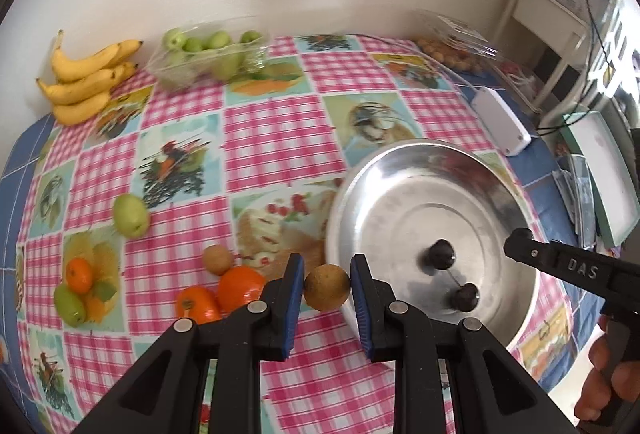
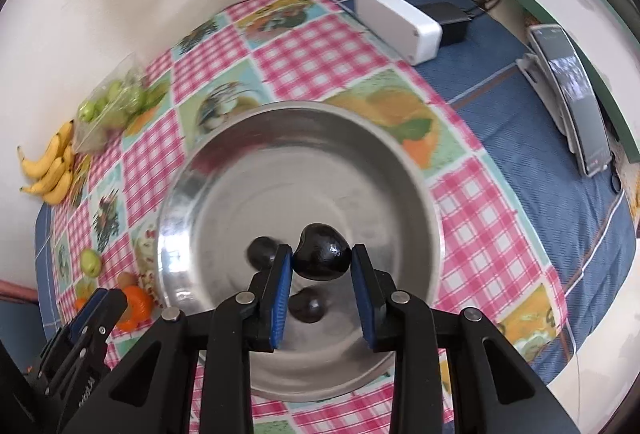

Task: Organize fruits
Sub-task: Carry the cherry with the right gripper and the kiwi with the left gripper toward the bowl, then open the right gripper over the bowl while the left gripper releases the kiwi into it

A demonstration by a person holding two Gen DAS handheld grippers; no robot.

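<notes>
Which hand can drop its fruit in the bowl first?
Probably the right. Its gripper holds a dark fruit right over the bowl; the left gripper holds a brown fruit beside the rim.

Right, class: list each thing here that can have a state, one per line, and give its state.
Left hand-held gripper: shut on a brown round fruit.
Right hand-held gripper: shut on a dark cherry, above the bowl.
Metal bowl: upright, two dark cherries inside.
Green-fruit box: open, filled.
Bananas: bunched, on the table.
</notes>
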